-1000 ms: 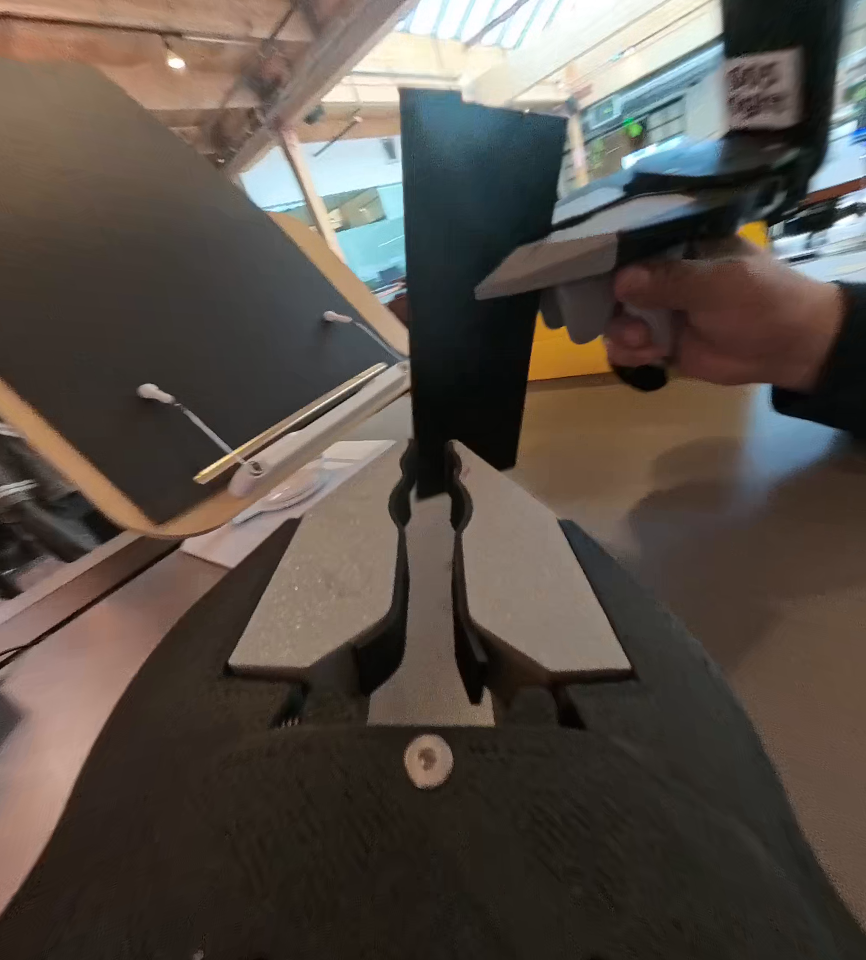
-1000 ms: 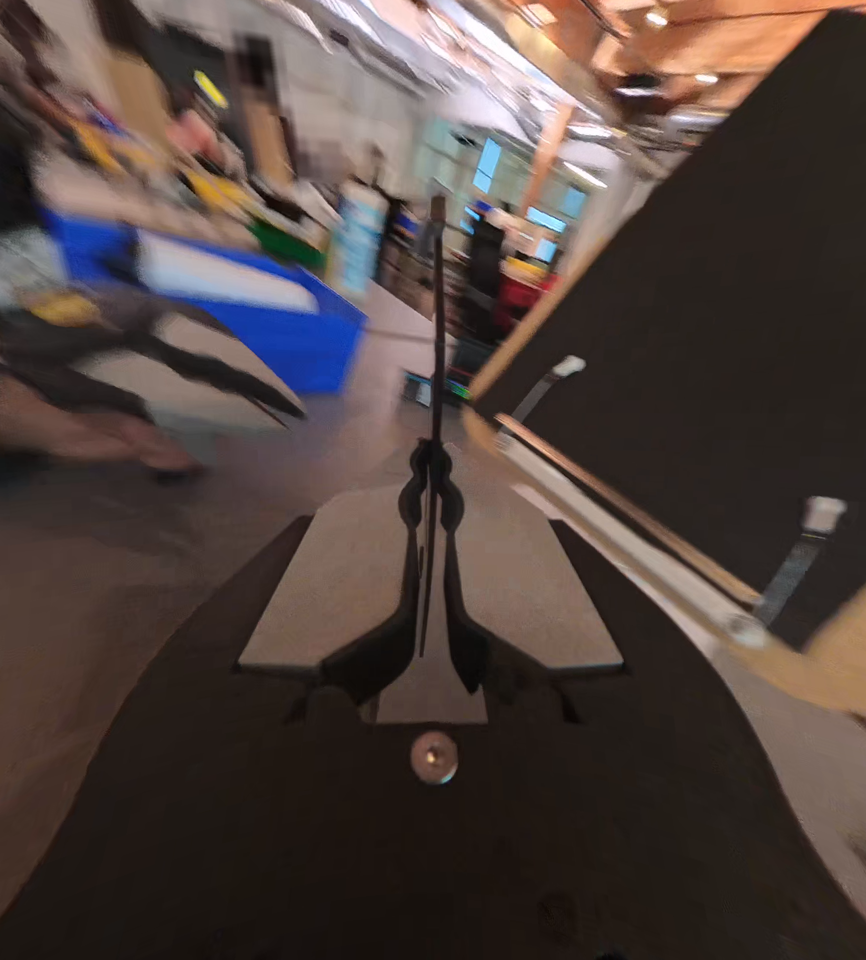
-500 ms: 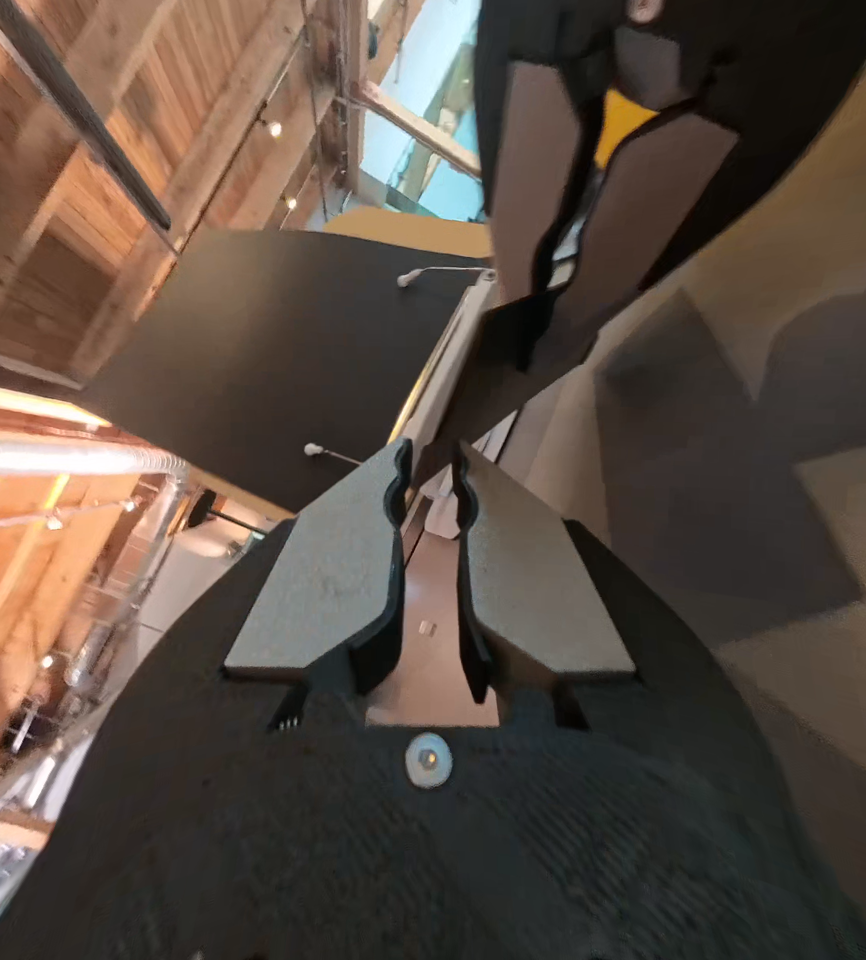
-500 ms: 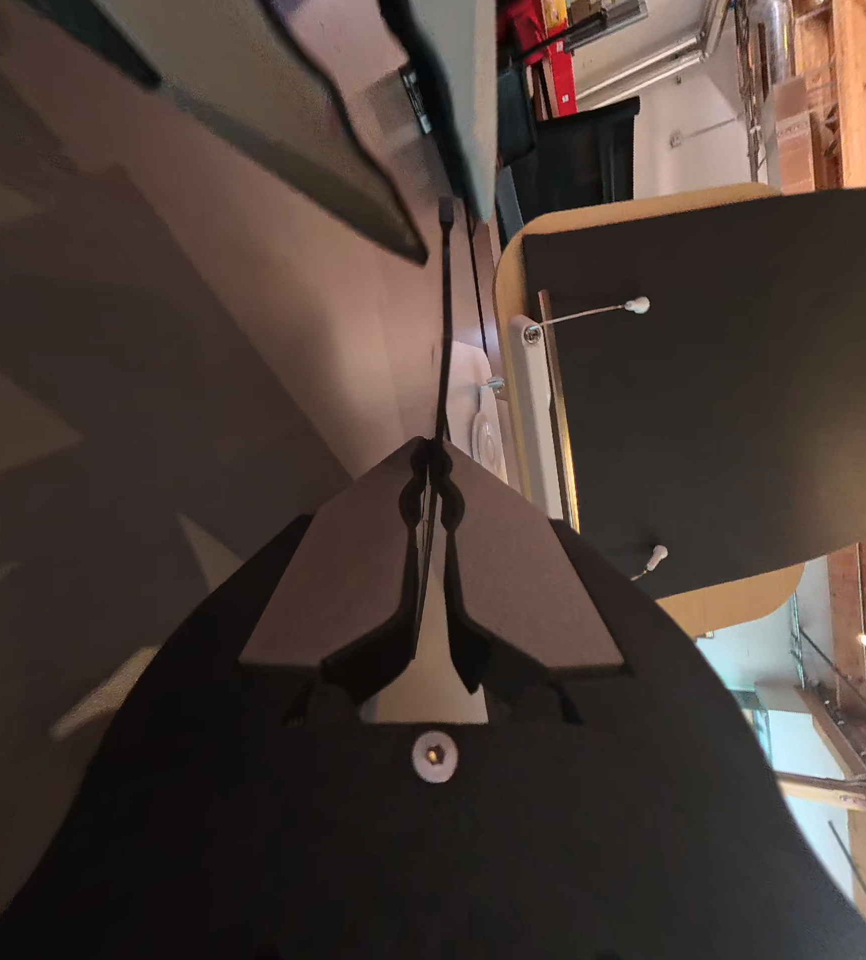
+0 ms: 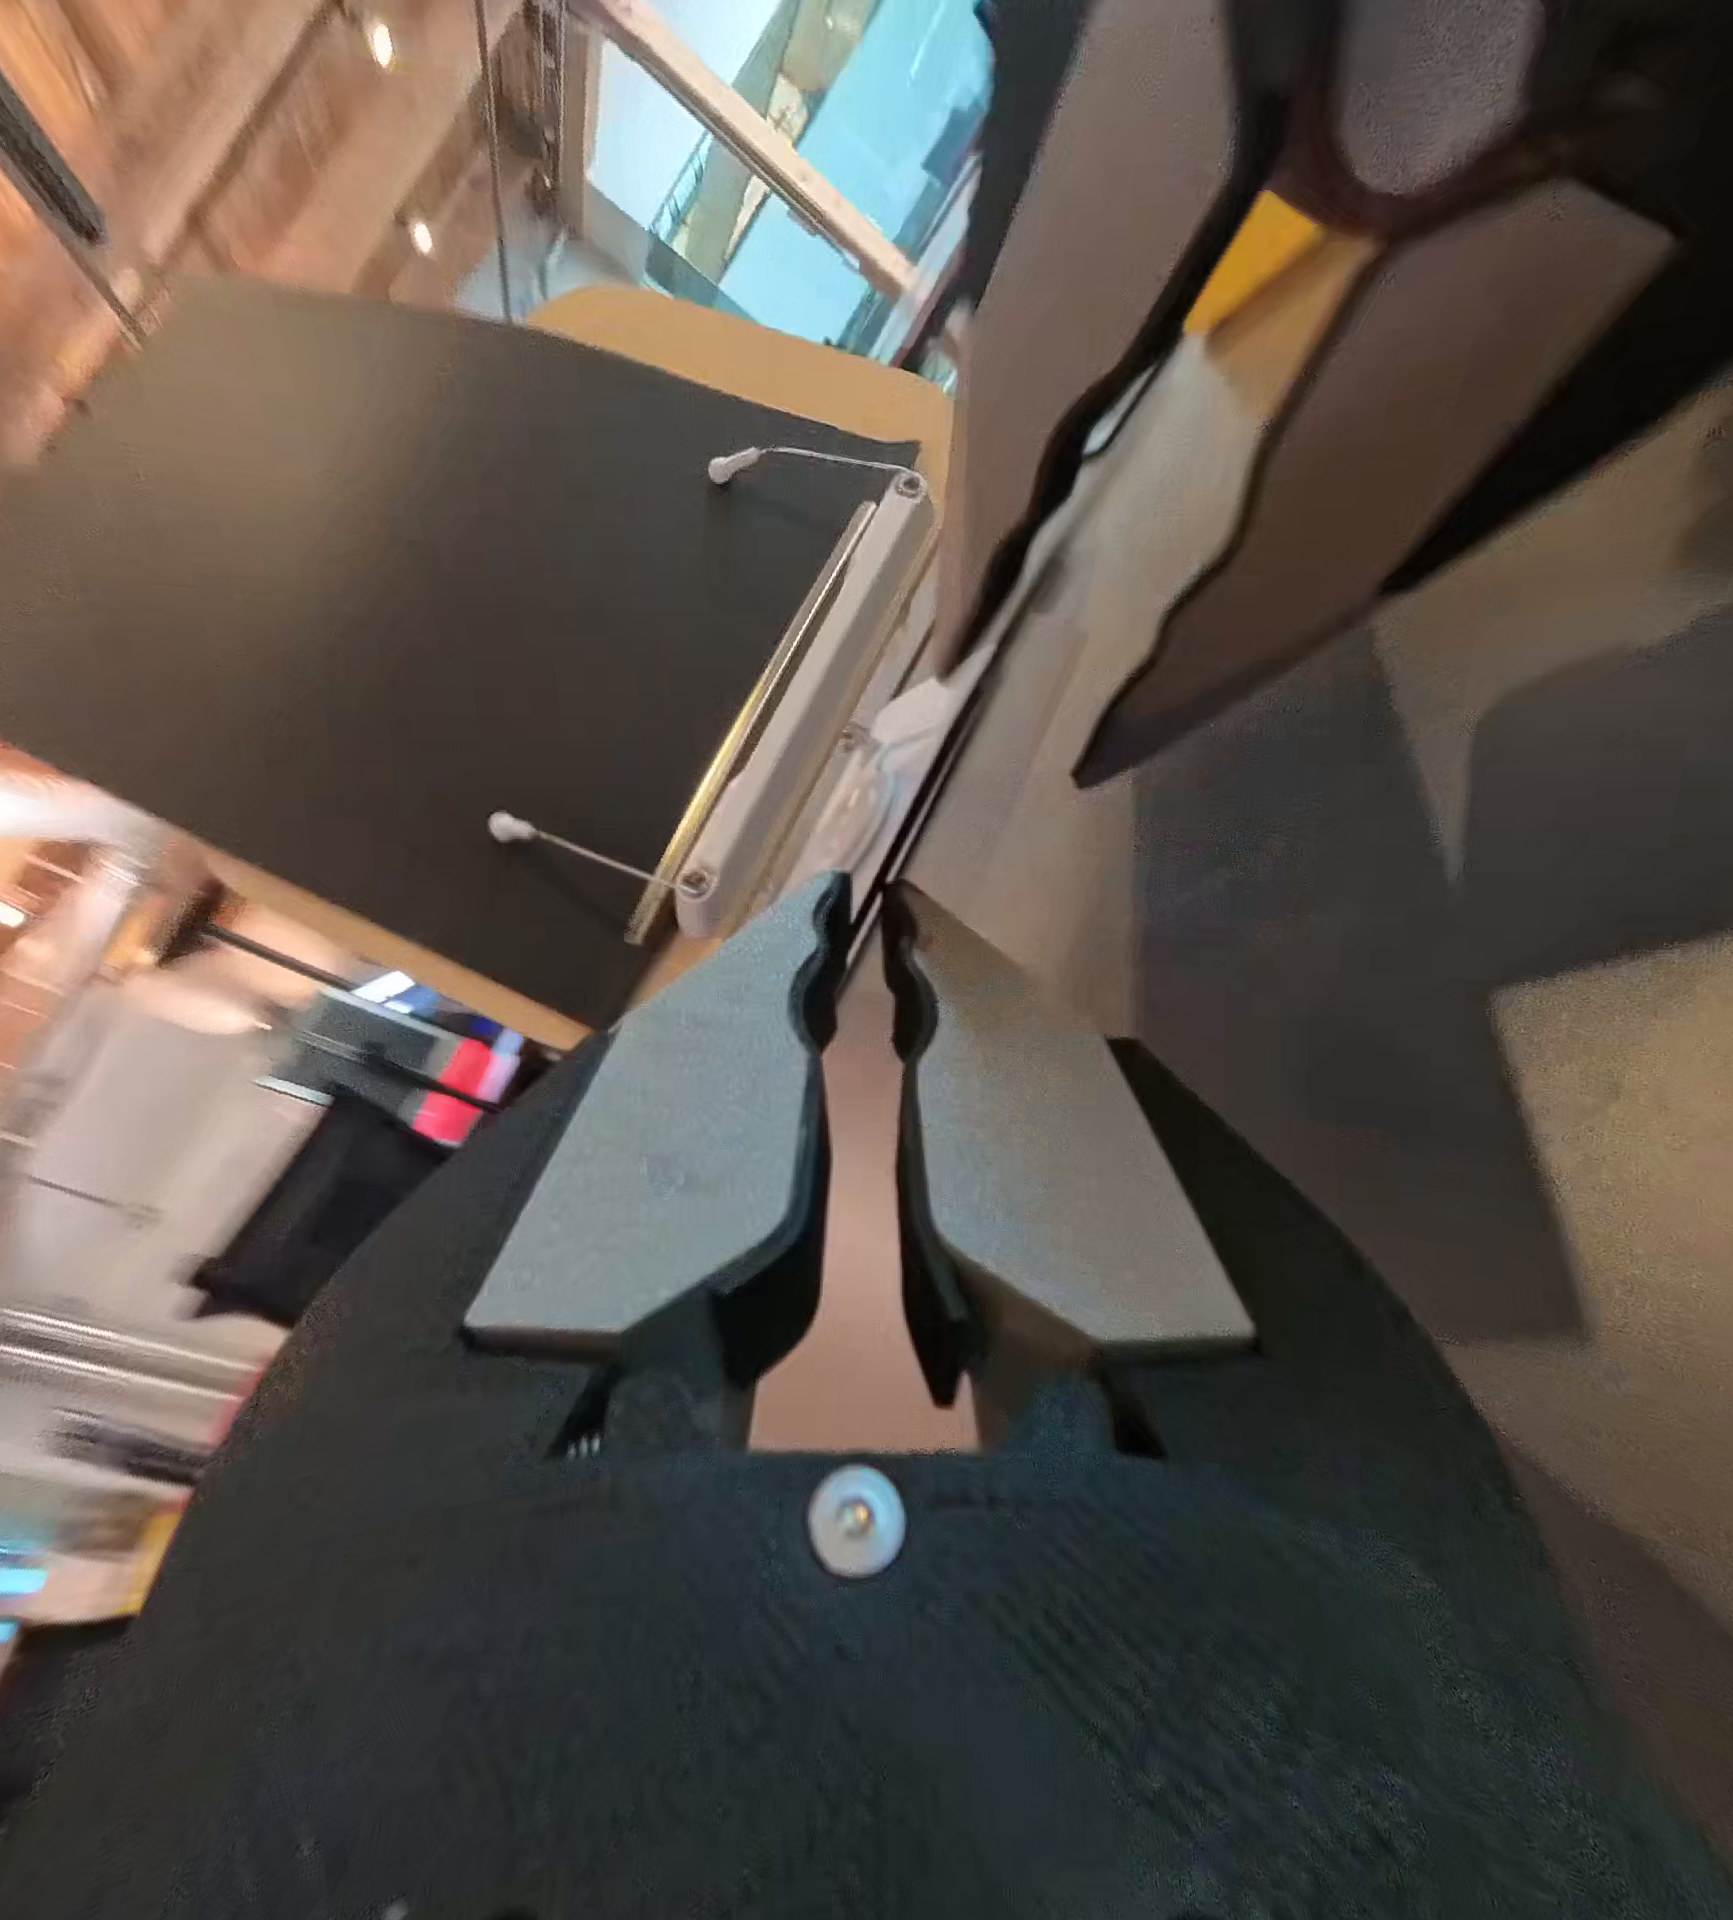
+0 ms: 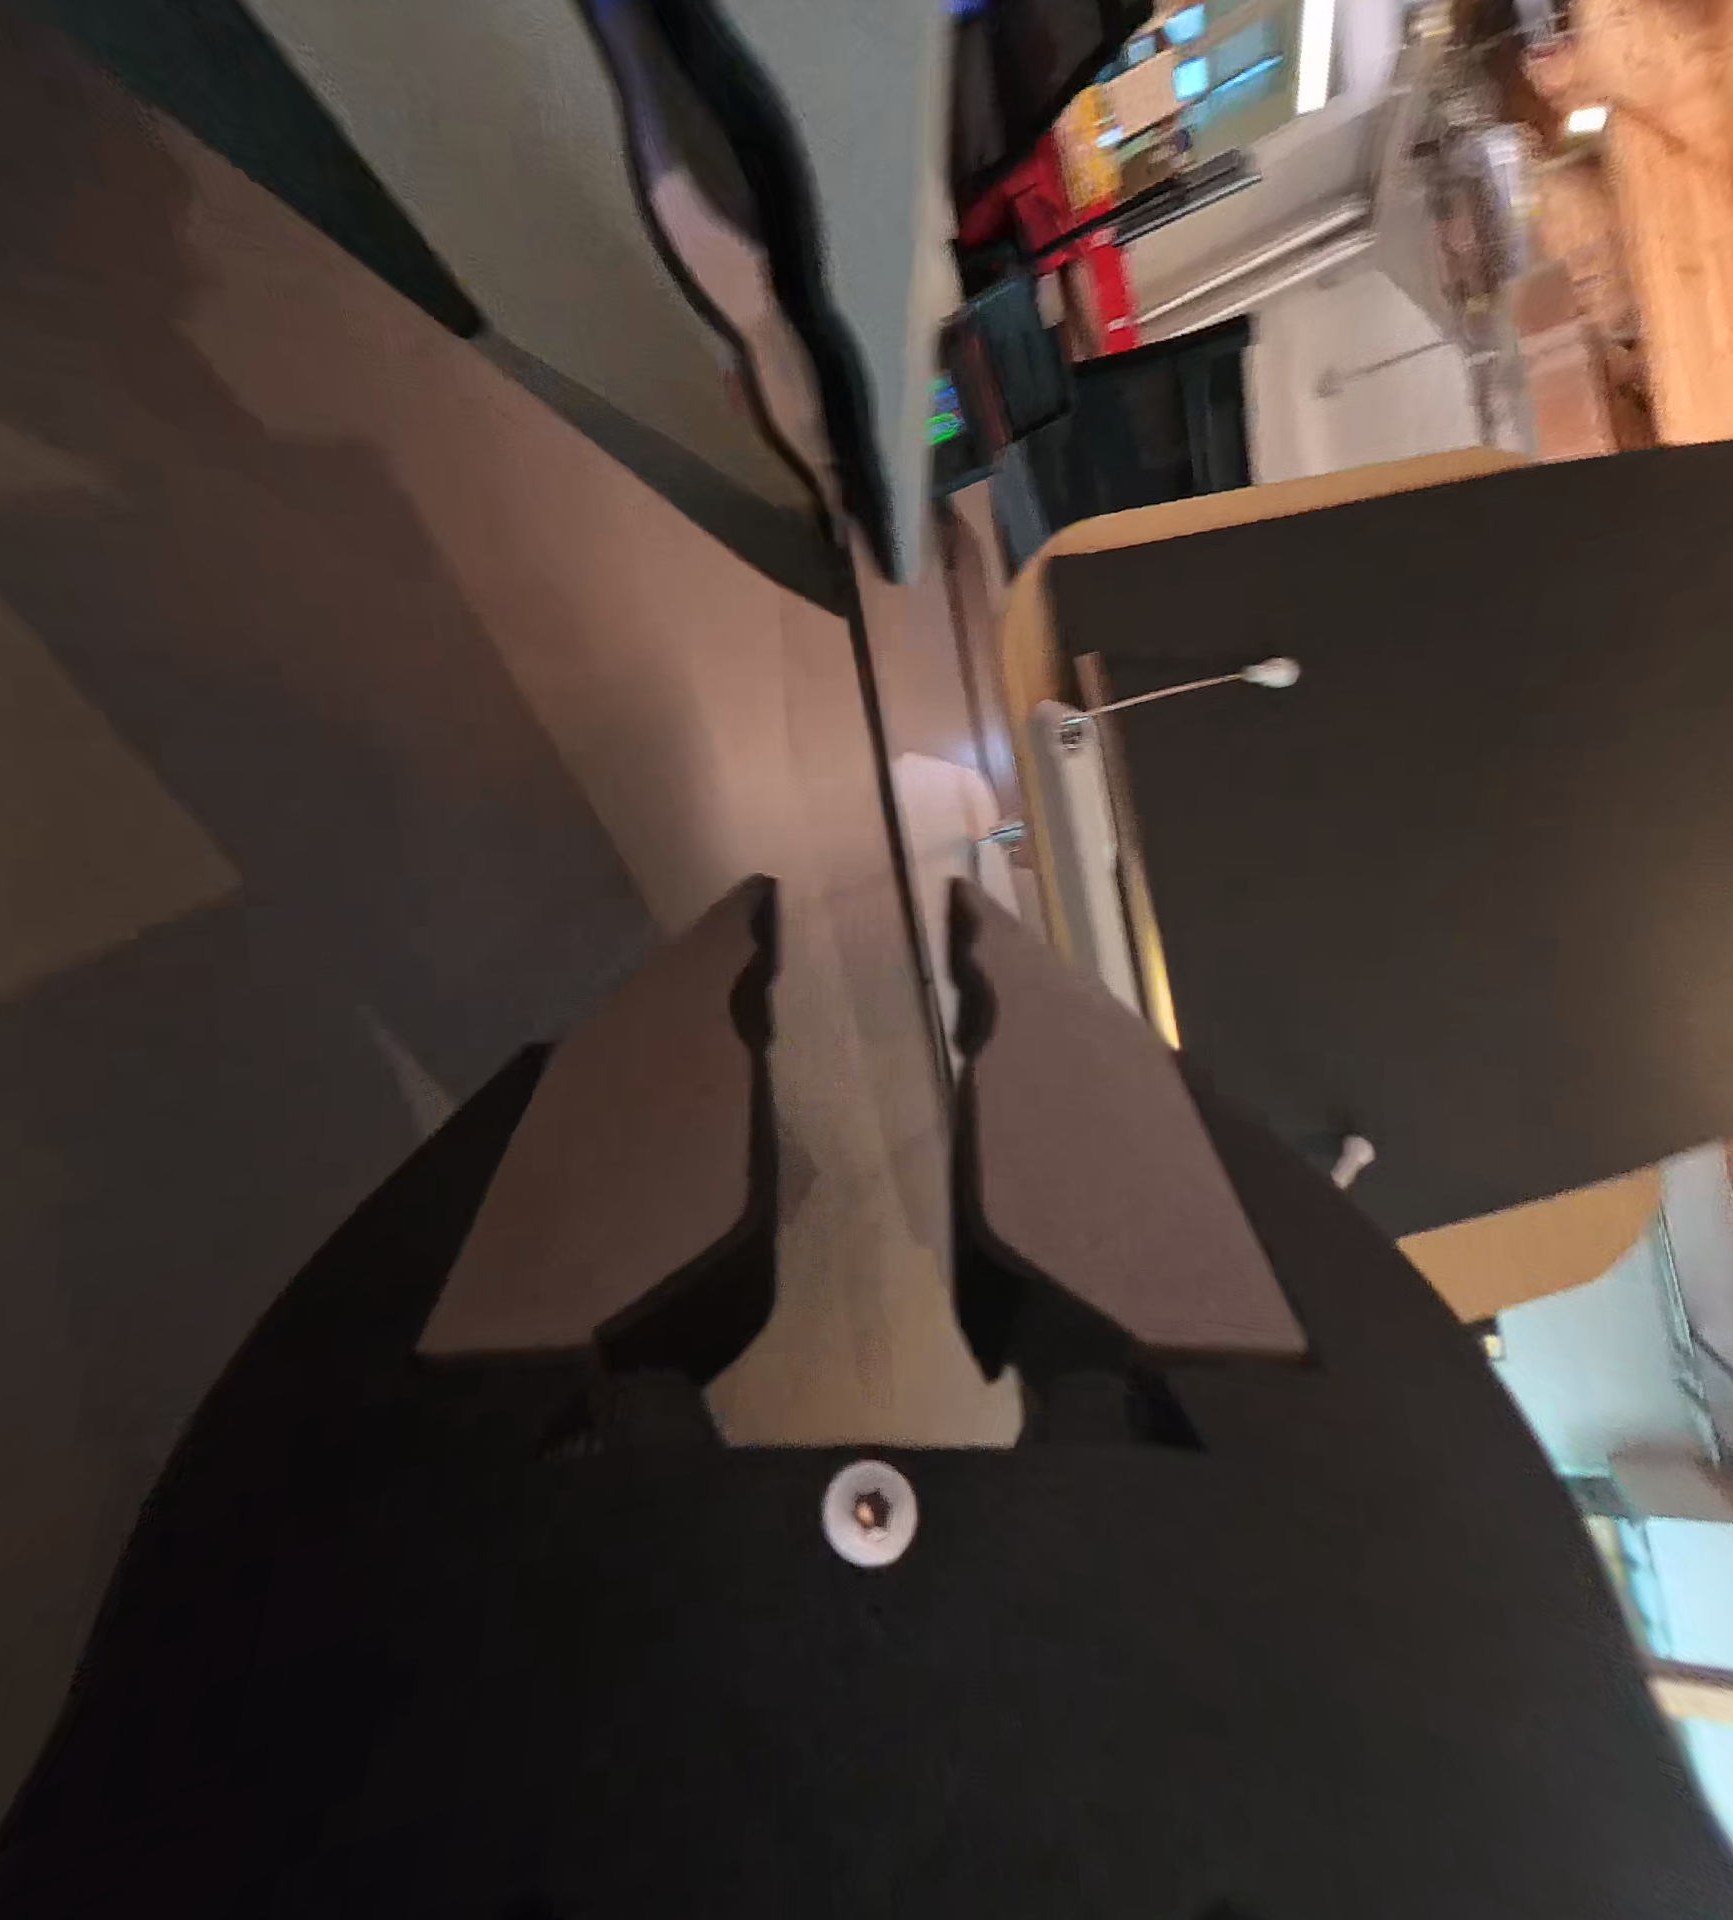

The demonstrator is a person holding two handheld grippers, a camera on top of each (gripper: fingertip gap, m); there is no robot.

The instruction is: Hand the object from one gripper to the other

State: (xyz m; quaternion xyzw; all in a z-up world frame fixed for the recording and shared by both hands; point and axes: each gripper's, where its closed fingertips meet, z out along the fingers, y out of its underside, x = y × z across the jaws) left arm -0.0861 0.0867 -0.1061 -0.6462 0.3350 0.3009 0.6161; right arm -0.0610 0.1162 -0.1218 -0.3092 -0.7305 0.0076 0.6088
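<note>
The object is a thin black sheet, seen edge-on as a dark line in the left wrist view and the right wrist view. My left gripper is shut on one end of it. It shows at the top of the right wrist view, with the sheet coming out of its tips. My right gripper is open. The sheet's other end runs between its fingers, close to the right finger. In the left wrist view the right gripper faces mine with its jaws apart.
Both views are rolled sideways. A black board with a tan wooden rim stands close beside the grippers, with a white rail and thin wires; it also shows in the right wrist view. The brown tabletop lies on the other side. The gap from one gripper's tips to the other's is roughly 5 centimeters.
My right gripper has opened and let go of the sheet. My left gripper, slightly open half a second ago, has closed on it. Both grippers stay tip to tip.
</note>
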